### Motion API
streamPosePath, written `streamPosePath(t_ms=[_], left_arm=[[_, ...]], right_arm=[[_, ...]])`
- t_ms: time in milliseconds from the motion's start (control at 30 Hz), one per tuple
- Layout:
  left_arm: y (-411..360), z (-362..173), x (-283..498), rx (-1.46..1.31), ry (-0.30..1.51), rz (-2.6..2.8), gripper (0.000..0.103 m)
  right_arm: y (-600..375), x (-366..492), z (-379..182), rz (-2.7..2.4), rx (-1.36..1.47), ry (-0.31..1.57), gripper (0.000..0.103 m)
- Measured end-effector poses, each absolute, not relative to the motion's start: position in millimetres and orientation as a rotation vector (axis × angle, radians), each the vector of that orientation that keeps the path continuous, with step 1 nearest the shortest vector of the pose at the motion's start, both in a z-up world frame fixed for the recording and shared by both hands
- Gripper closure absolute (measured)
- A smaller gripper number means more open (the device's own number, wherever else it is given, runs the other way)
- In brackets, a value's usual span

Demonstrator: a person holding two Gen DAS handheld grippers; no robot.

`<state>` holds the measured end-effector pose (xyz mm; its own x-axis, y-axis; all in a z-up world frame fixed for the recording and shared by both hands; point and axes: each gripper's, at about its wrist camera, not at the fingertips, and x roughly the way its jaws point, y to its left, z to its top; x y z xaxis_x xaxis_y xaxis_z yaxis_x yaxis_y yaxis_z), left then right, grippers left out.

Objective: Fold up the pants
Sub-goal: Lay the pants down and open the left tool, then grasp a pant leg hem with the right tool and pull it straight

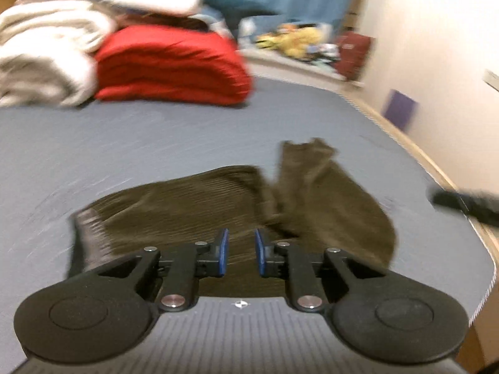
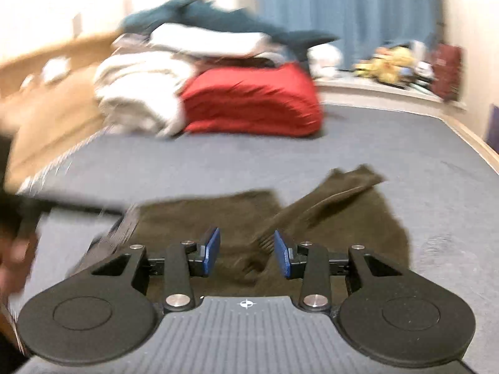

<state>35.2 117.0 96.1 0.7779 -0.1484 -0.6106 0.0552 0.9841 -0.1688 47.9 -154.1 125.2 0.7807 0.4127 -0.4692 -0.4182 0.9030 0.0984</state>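
Note:
Dark olive-brown pants (image 1: 218,199) lie on the grey-blue bed sheet (image 1: 124,143), their legs spread apart and the right leg rumpled. They also show in the right wrist view (image 2: 218,215). My left gripper (image 1: 240,251) hovers over the near part of the pants, open and empty, with blue pads. My right gripper (image 2: 247,249) is open and empty over the crotch area, where a fold ridge (image 2: 312,205) runs away to the right. Both views are motion-blurred.
A red folded blanket (image 1: 174,65) and white bedding (image 1: 46,53) are piled at the far end of the bed. A windowsill with toys (image 2: 386,62) and a blue curtain (image 2: 343,6) stand behind. The bed's wooden edge (image 1: 405,143) runs along the right wall.

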Motion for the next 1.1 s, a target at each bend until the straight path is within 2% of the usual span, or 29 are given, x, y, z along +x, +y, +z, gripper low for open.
streamPosePath(t_ms=[100, 167, 200, 267, 400, 500, 567, 667, 767, 900, 1000, 1067, 1100], left_arm=[[81.0, 58.6, 38.0, -0.073, 0.668, -0.193, 0.083], [61.2, 23.7, 55.2, -0.049, 0.864, -0.156, 0.083], [55.4, 16.1, 59.4, -0.077, 0.891, -0.180, 0.083], [42.6, 11.9, 64.1, -0.065, 0.877, -0.243, 0.081], [37.4, 9.4, 77.1, -0.023, 0.856, -0.174, 0.080], [45.4, 1.1, 90.3, -0.071, 0.887, -0.125, 0.072], [53.2, -1.8, 96.2, -0.086, 0.909, -0.092, 0.061], [67.5, 0.5, 103.9, -0.123, 0.930, -0.070, 0.057], [74.3, 7.1, 100.0, -0.141, 0.927, -0.059, 0.049], [79.1, 14.6, 94.9, -0.147, 0.917, -0.052, 0.046], [83.4, 18.3, 91.4, -0.152, 0.914, -0.043, 0.045], [84.8, 21.6, 87.7, -0.154, 0.908, -0.043, 0.045], [85.8, 23.1, 85.8, -0.154, 0.903, -0.042, 0.045]], right_arm=[[-166.5, 66.1, 107.4, 0.413, 0.024, 0.479, 0.063], [-171.5, 75.1, 75.2, 0.397, 0.042, 0.488, 0.063], [-171.5, 82.2, 57.4, 0.376, 0.037, 0.532, 0.063], [-164.9, 100.5, 33.2, 0.339, 0.033, 0.647, 0.063], [-150.6, 124.8, 9.9, 0.348, -0.041, 0.650, 0.062], [-143.2, 149.9, -4.6, 0.332, -0.015, 0.684, 0.054], [-133.3, 164.7, -11.5, 0.329, -0.009, 0.709, 0.047], [-111.4, 183.6, -23.3, 0.321, -0.047, 0.721, 0.032], [-99.4, 196.0, -35.0, 0.309, -0.064, 0.752, 0.030], [-82.8, 203.5, -45.3, 0.327, -0.060, 0.782, 0.030], [-75.3, 202.2, -48.5, 0.311, -0.118, 0.758, 0.041], [-76.2, 201.2, -49.5, 0.294, -0.147, 0.755, 0.077], [-78.9, 200.6, -49.6, 0.289, -0.147, 0.753, 0.082]])
